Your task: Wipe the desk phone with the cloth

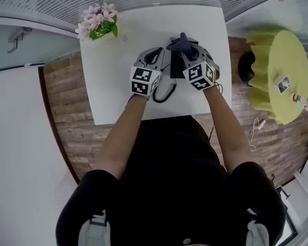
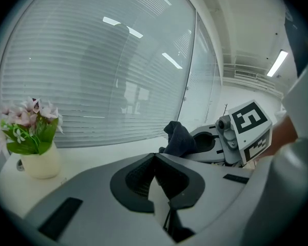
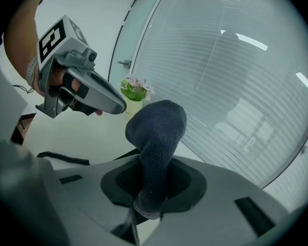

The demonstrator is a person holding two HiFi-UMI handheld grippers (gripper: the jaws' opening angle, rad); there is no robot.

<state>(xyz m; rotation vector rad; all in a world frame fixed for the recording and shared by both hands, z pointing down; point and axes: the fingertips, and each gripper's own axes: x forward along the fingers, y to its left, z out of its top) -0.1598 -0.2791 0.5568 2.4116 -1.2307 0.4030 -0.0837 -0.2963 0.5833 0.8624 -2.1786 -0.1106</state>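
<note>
A white, smooth counter (image 1: pixel 108 81) carries a black desk phone (image 1: pixel 175 65), its long axis pointing away from the person, with a coiled black cord (image 1: pixel 164 93) looping beside it. The right gripper (image 3: pixel 153 186) has its fingers clamped on a dark blue, knitted-looking cloth (image 3: pixel 156 132), which stands up in a soft rounded hump just above the phone. The left gripper (image 2: pixel 155 160) sits just left of the phone with its fingers pressed together on nothing. Pink flowers (image 2: pixel 28 122) stand in a cream vase (image 2: pixel 38 163) at the far left corner of the counter. No writing can be read.
</note>
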